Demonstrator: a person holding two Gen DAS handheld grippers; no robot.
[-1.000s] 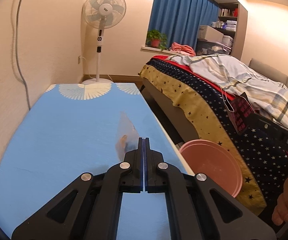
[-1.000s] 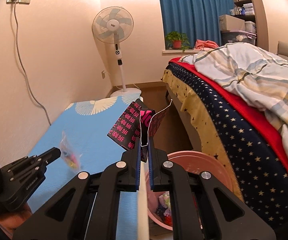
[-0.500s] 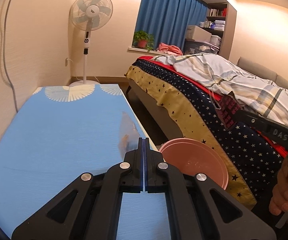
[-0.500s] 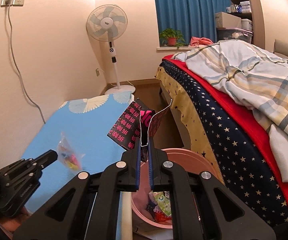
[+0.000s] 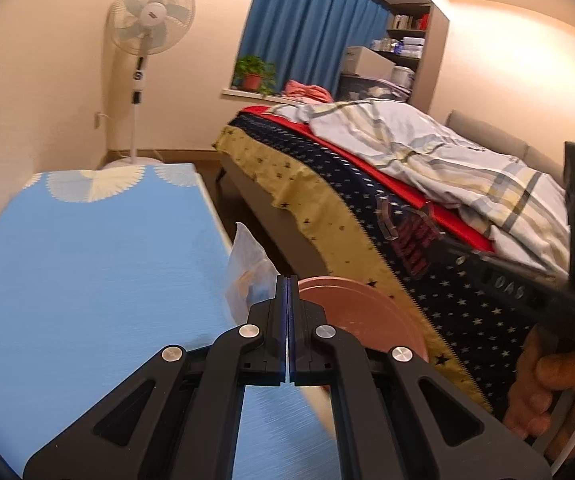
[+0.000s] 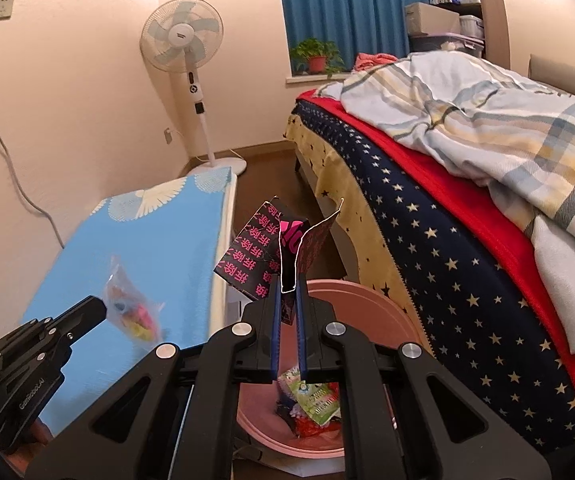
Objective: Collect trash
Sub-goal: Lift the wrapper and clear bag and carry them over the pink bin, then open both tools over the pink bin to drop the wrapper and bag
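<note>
Black-pink wrapper (image 6: 265, 254) clamped in right hand-held gripper (image 6: 287, 294) above pink bin (image 6: 371, 300) — left hand-held gripper (image 5: 288, 280) pinching clear packet (image 5: 247, 268).

A low table (image 5: 87, 264) with a blue cloth (image 6: 159, 240) stands by the wall; white fan shapes mark the cloth's far end. Beside it, on the brown floor (image 6: 263, 172), sits a pink bin (image 6: 371, 304) with wrappers (image 6: 315, 400) inside. A white fan (image 6: 191, 68) stands on the floor too. Next to the bin is a bed (image 6: 427, 216) with a star sheet and a striped blanket (image 6: 487, 112) on top.

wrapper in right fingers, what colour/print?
Black wrapper with pink characters printed across it; clearest in the right wrist view.
</note>
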